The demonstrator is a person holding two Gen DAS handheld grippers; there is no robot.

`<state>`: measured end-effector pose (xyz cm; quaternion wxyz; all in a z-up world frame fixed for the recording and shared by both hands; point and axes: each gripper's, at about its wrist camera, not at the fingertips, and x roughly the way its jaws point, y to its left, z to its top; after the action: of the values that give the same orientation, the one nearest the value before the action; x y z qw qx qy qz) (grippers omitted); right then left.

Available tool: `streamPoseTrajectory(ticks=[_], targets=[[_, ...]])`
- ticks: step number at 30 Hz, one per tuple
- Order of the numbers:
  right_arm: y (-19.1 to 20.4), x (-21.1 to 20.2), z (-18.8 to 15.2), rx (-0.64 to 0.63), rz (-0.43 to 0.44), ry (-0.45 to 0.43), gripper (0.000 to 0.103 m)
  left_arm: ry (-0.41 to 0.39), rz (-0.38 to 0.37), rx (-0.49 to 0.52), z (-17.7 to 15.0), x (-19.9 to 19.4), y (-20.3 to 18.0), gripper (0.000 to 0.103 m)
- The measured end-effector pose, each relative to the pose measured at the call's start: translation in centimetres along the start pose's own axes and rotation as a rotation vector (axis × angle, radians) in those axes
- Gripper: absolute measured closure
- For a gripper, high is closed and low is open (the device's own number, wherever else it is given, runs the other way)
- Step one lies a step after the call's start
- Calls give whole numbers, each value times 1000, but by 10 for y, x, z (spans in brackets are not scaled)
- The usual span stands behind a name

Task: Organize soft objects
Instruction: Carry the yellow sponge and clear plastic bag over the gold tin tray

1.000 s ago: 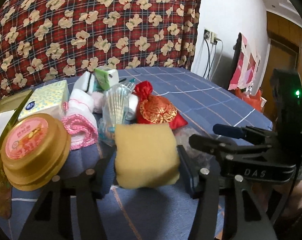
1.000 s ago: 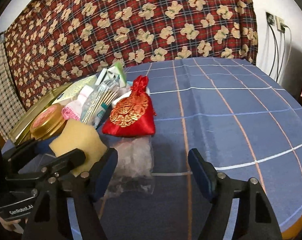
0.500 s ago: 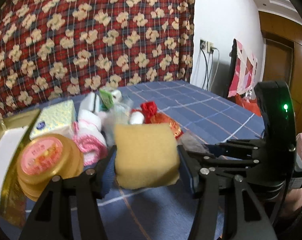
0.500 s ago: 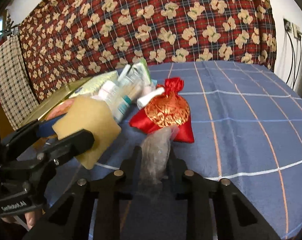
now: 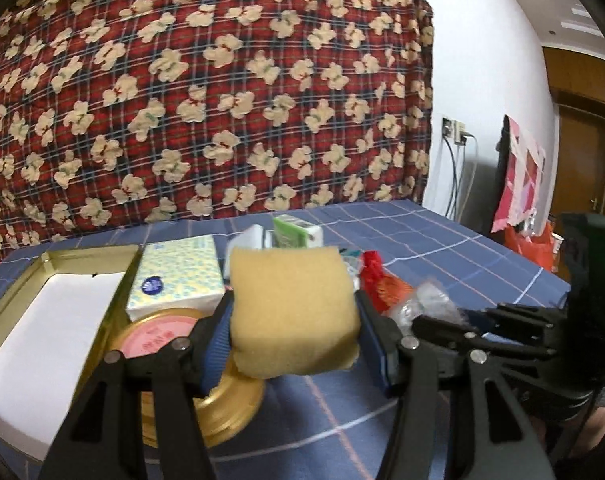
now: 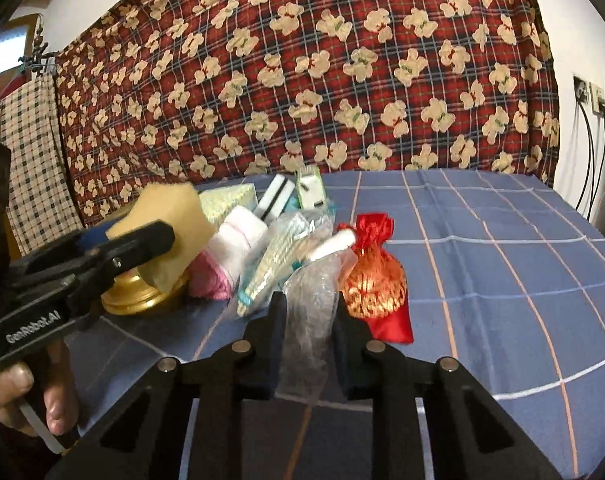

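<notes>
Two grippers worked above the blue checked tablecloth point(image 6: 502, 264). Largest of the clutter, a gold tray point(image 5: 74, 258) lay by a tissue pack point(image 5: 178, 280) and a gold tin point(image 5: 222, 404). The left gripper point(image 5: 294, 320) was clamped on a yellow sponge point(image 5: 292, 312), held above the tin. The right gripper point(image 6: 308, 344) pinched a crumpled clear plastic bag point(image 6: 310, 320), just beside a red drawstring pouch point(image 6: 376, 284).

Black left gripper point(image 6: 114, 252) with silver screws, blue-padded jaws, white "GenRobot.AI" lettering; bare-skinned hand point(image 6: 26, 396).
</notes>
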<state>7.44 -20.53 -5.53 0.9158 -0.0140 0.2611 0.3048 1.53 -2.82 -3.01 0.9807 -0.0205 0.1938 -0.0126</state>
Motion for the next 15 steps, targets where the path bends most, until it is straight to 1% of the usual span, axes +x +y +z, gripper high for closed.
streamPoseTrajectory(ticks=[3, 6, 9, 11, 13, 15], targets=[[0, 4, 7, 0, -18, -15, 79, 10, -20, -33, 2, 3, 10, 46], [-1, 8, 14, 13, -13, -21, 80, -20, 23, -2, 4, 1, 10, 46], [2, 11, 22, 16, -11, -38, 79, -30, 32, -12, 8, 1, 18, 46], [4, 15, 29, 23, -14, -46, 80, -44, 57, -8, 10, 1, 21, 46], [7, 17, 35, 34, 7, -57, 80, -57, 86, -1, 10, 3, 26, 46], [14, 17, 40, -8, -28, -89, 80, -60, 108, -5, 8, 4, 31, 46]])
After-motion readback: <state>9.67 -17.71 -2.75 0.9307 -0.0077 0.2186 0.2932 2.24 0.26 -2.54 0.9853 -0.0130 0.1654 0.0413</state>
